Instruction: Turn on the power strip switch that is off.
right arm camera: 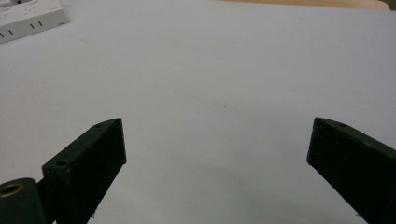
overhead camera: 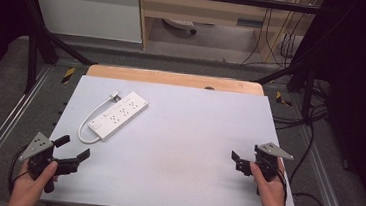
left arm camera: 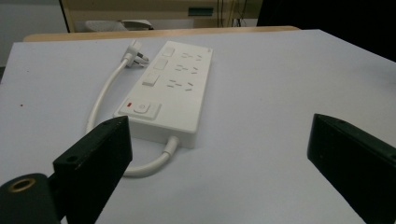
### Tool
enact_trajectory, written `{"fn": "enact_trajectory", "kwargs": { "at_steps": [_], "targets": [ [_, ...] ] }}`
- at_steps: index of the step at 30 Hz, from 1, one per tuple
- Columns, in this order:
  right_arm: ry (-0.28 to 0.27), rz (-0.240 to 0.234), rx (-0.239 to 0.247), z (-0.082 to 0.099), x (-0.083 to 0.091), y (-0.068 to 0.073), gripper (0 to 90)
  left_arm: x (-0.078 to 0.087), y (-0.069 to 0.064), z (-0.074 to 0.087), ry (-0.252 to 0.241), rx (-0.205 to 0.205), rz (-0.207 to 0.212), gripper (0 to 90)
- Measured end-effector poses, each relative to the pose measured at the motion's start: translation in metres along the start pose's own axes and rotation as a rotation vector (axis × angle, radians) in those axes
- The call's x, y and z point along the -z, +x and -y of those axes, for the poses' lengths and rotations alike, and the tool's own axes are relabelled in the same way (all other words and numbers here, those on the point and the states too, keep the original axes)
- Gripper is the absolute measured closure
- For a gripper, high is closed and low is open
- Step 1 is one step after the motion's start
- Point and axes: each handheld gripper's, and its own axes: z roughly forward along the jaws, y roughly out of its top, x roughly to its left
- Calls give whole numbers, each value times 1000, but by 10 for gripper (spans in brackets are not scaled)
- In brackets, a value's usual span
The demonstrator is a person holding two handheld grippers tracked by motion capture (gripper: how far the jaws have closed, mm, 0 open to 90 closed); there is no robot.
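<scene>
A white power strip lies at the back left of the white table sheet, its short white cord looping round to a plug beside it. In the left gripper view the power strip lies just ahead of the jaws, with a switch and red lamp at its near end. My left gripper is held at the front left, open and empty, pointing toward the strip. At the front right, my right gripper stands open with nothing between its jaws, facing bare sheet; a corner of the strip shows far off.
A wooden table edge runs behind the sheet. Black frame bars stand at both sides, and cables trail down the right side onto the grey floor. Cabinets stand beyond the table.
</scene>
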Motion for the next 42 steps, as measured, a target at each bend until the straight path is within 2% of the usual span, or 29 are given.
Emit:
{"fn": "enact_trajectory", "kwargs": {
  "at_steps": [2,3,4,6,8,10,16,20,27,32,42],
  "targets": [
    [-5,-14,45,-2,-1,5,39,1,1,-1,-12,10,4,73],
    [-4,-21,59,-2,-1,6,37,4,3,-3,-42,41,26,69],
    [-4,-21,59,-2,-1,6,37,4,3,-3,-42,41,26,61],
    [-2,-32,76,-2,-2,9,37,6,5,-5,-52,30,-4,69],
    [4,-35,77,-1,-3,9,38,7,7,-6,-57,31,-22,69],
    [4,-38,74,0,-3,9,41,7,9,-7,-60,44,-29,70],
    [-11,-42,80,0,-1,11,43,7,9,-11,-53,47,-44,71],
    [-18,-44,78,1,1,10,42,5,9,-15,-52,49,-46,71],
    [-29,-52,86,2,3,9,41,2,6,-27,-35,17,-32,71],
    [-23,-61,92,5,5,10,41,-1,4,-31,-44,25,-37,71],
    [-7,-64,108,8,4,12,39,-9,-2,-37,-5,10,-24,68]
  ]
}}
